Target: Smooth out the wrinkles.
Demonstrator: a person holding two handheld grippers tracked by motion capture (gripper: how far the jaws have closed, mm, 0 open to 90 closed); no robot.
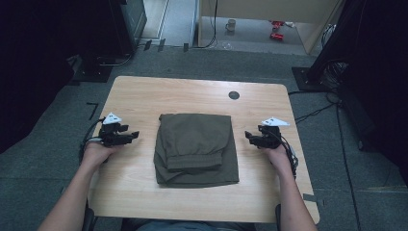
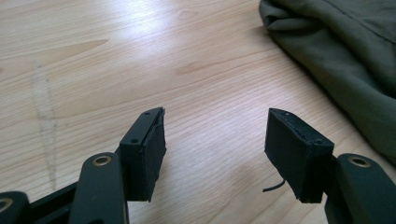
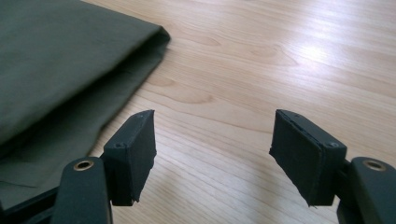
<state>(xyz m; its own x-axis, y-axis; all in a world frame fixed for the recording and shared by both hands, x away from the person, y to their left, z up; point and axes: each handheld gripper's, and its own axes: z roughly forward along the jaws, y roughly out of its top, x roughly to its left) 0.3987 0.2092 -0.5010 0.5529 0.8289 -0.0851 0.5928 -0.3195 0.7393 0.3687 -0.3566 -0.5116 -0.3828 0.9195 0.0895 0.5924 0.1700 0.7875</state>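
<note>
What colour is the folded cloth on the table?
The folded cloth is plain dark olive green, clearest in the high view.

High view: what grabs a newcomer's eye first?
The folded olive-green garment lying at the middle of the light wooden table. Flanking it, apart from the cloth, are the left gripper and the right gripper, both with jaws open and nothing between them.

The folded olive-green cloth garment (image 1: 196, 149) looks soft and matt; the pale wood-grain bench (image 1: 144, 94) shines smooth, faintly glossy.
</note>
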